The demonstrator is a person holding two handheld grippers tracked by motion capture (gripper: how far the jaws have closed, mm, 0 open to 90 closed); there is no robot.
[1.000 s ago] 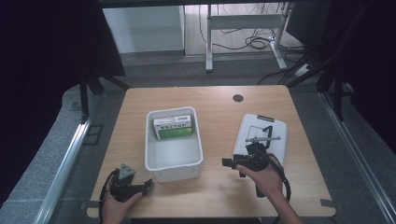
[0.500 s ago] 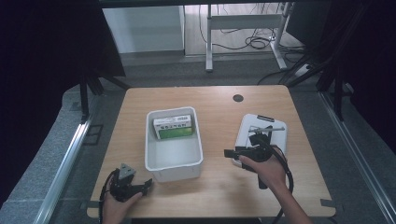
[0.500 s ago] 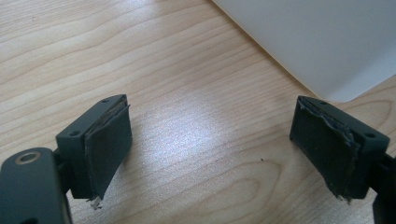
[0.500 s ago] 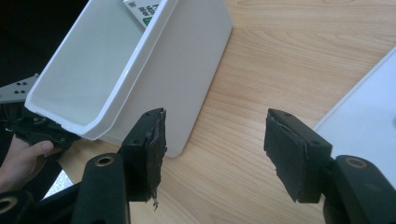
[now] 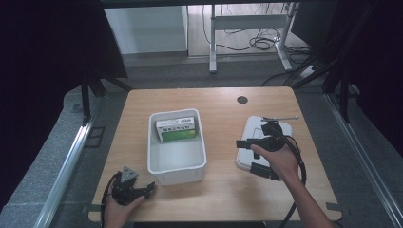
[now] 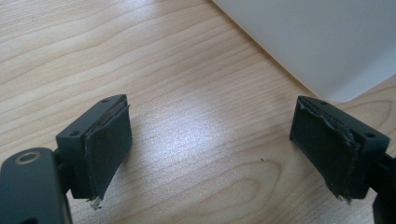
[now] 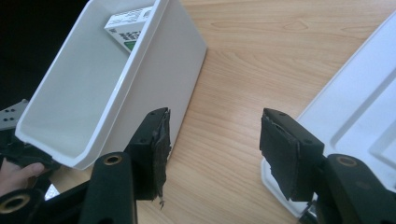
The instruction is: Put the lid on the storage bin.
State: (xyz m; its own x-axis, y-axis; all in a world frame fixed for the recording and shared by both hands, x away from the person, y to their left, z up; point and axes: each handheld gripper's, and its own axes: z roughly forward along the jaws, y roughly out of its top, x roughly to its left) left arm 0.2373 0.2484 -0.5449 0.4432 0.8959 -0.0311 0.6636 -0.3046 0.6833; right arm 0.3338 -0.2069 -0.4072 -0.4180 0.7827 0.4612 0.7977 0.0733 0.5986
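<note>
One white bin (image 5: pixel 177 156) holds one green-and-white box (image 5: pixel 177 129); one white lid (image 5: pixel 252 142) lies flat. Right gripper (image 7: pixel 215 149): jaws spread, empty, bin beside its left jaw, lid beside its right. Left gripper (image 6: pixel 210 149): jaws spread over bare wooden table (image 5: pixel 223 190). Beyond the table are grey floor and cables.
</note>
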